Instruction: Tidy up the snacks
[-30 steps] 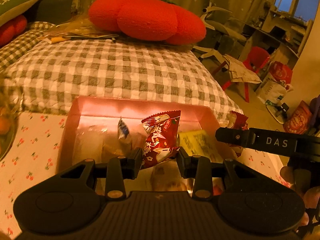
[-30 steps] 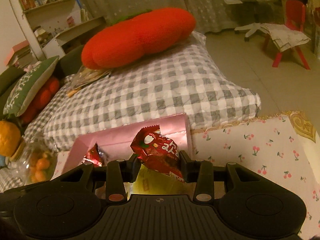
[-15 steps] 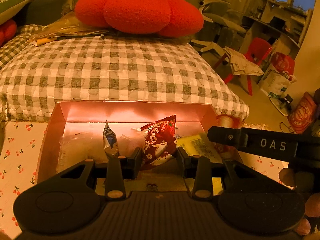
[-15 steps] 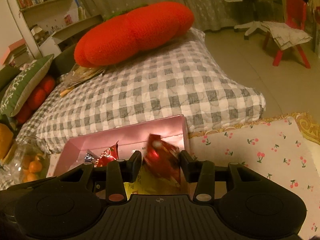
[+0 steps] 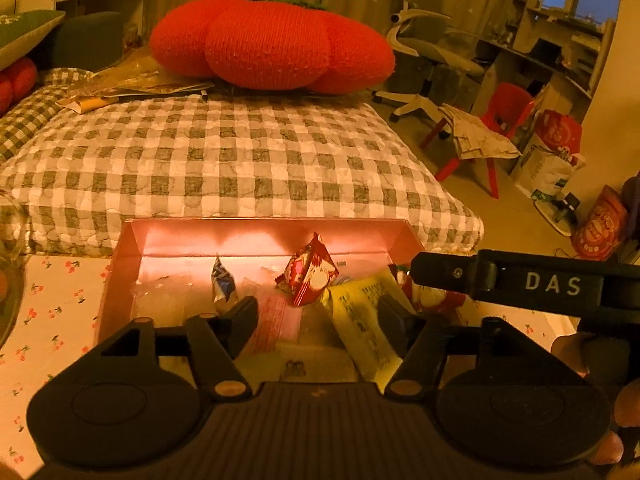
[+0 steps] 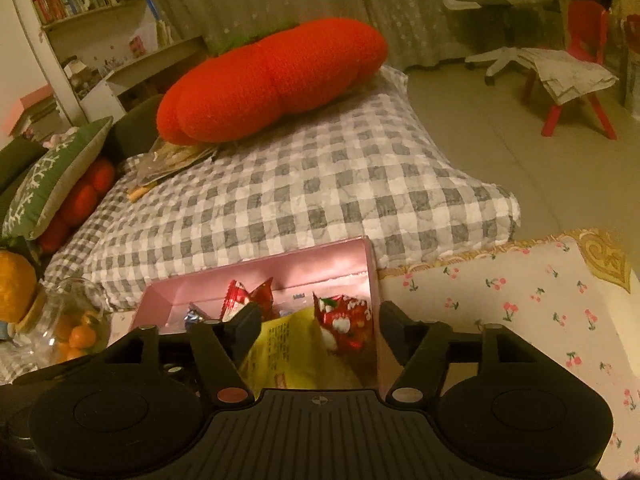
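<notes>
A pink box (image 5: 256,236) (image 6: 280,268) sits on the cherry-print cloth and holds several snack packets. My left gripper (image 5: 318,312) hangs over it, its jaws opening, with nothing between them. A red packet (image 5: 308,276) lies loose in the box just beyond its fingertips, beside a yellow packet (image 5: 360,320) and a small blue one (image 5: 223,282). My right gripper (image 6: 320,322) is over the box's right end, jaws also opening. A second red packet (image 6: 346,322) lies free on the yellow packet (image 6: 288,352) between its fingers, clear of both pads. The right gripper's finger (image 5: 500,280) crosses the left wrist view.
A checked quilt (image 5: 224,160) with a big red cushion (image 5: 272,44) lies behind the box. A glass jar of oranges (image 6: 72,328) stands left of the box. The cherry-print cloth (image 6: 520,304) spreads right. A red chair (image 6: 580,80) and office chair stand on the floor beyond.
Both grippers held red packets a second ago; both have opened and the packets have dropped into the pink box. Neither hand has shifted much.
</notes>
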A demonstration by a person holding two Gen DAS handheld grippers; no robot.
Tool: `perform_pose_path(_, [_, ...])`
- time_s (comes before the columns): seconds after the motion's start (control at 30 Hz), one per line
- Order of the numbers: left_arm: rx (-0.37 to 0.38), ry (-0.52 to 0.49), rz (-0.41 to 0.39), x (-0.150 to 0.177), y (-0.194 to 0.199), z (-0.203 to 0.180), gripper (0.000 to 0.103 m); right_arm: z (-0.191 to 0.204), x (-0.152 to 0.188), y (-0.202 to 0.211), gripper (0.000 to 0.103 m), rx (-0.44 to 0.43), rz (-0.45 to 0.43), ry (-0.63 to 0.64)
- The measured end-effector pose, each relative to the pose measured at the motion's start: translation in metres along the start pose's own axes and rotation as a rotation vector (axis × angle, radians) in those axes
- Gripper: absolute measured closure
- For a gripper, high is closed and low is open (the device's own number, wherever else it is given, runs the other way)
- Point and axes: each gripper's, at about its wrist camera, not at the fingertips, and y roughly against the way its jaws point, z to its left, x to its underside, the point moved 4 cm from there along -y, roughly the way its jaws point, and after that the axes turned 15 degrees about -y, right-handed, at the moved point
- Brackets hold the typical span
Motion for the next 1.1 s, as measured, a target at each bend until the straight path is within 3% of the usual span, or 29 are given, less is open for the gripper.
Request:
perform_pose_path(0.27, [-0.018,-0.016,0.029,0.018,0.030,-0.004,0.024,-0.001,0.018,0.031,0.023,0.009,0.010,0.017])
perform_pose_path(0.8, [-0.050,-0.031,0.084,0.064,0.085,-0.010,0.010,0.009,0.074,0.081,0.018,0.037,0.044,0.075])
perform_pose_path(1.1, [-0.071,0.015,0.140,0.089,0.100,-0.006,0.004,0.002,0.105,0.093,0.015,0.138,0.067,0.124])
